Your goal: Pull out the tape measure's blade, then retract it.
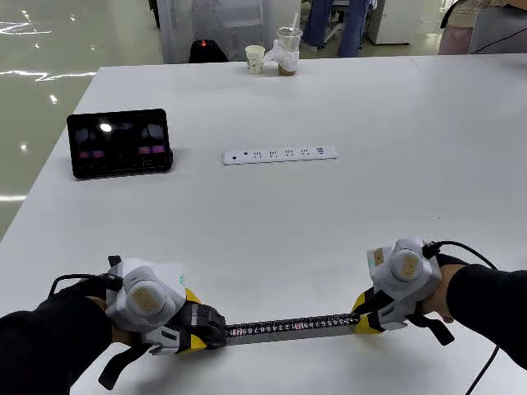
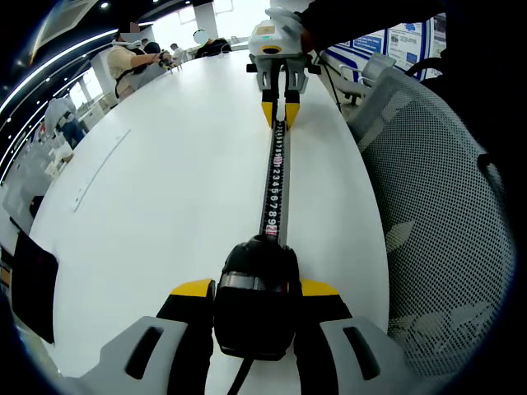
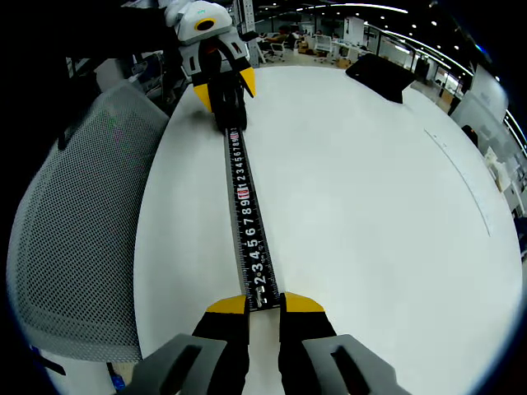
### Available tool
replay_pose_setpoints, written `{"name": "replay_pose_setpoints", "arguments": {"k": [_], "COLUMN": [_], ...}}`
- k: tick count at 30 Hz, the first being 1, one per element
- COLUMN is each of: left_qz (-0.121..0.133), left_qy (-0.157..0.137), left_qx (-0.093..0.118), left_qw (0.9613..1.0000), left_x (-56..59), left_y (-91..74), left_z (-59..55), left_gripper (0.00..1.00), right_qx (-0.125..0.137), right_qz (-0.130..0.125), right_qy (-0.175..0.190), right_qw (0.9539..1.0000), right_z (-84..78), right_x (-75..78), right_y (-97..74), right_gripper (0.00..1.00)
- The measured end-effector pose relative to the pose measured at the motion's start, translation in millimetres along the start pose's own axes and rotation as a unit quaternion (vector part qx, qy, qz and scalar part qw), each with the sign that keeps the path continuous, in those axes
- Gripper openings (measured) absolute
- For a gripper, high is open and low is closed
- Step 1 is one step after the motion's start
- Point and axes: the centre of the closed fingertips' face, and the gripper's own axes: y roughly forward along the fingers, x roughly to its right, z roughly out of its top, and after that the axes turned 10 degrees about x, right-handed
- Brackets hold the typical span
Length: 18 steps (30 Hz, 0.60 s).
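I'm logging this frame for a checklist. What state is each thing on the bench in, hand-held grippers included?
Left hand-held gripper: shut on the tape measure case.
Right hand-held gripper: shut on the tip of the blade.
The blade: pulled out, stretched straight between the two grippers.
Tablet: propped up, screen lit.
Power strip: lying flat, sockets look unused.
Paper cup: upright.

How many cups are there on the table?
2. A paper cup stands at the far edge of the table. A clear cup stands just to its right, its lower part partly covered by something white. Others may be hidden behind them.
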Motion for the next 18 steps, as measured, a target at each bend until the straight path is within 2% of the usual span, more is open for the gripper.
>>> {"name": "replay_pose_setpoints", "arguments": {"k": [18], "left_qz": [-0.001], "left_qy": [0.0], "left_qx": [0.0], "left_qw": [1.0], "left_x": [0.6], "left_y": [-0.6], "left_z": [1.2], "left_gripper": [0.32], "right_qx": [0.0], "right_qz": [-0.003], "right_qy": [0.009], "right_qw": [1.0], "right_z": [-9.0], "right_x": [1.7], "right_y": [-8.4], "right_gripper": [0.09]}}
